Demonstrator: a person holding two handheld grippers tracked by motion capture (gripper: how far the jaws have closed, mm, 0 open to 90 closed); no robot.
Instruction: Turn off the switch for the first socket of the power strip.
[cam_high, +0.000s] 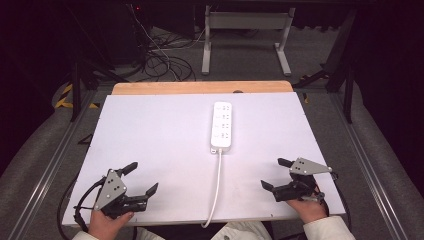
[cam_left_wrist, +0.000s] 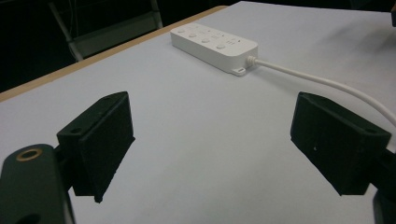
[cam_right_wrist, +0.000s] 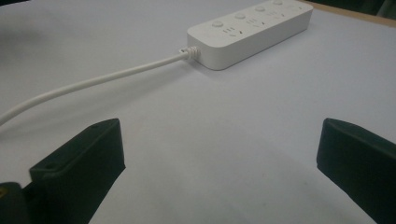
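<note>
Power strip (cam_high: 222, 126) well ahead of both grippers' open jaws

Lab, dark room, floor cables (cam_high: 160, 57), rail-framed test table (cam_high: 150, 130)

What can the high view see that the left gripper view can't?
The high view alone takes in both hands, the left gripper and right gripper from outside with jaws wide open, the floor cables and the metal frame beyond the table. The left gripper view alone gives a close look along its own black jaws, with bare white tabletop between them. Both show the white power strip lying flat and its cord trailing toward the person.
</note>
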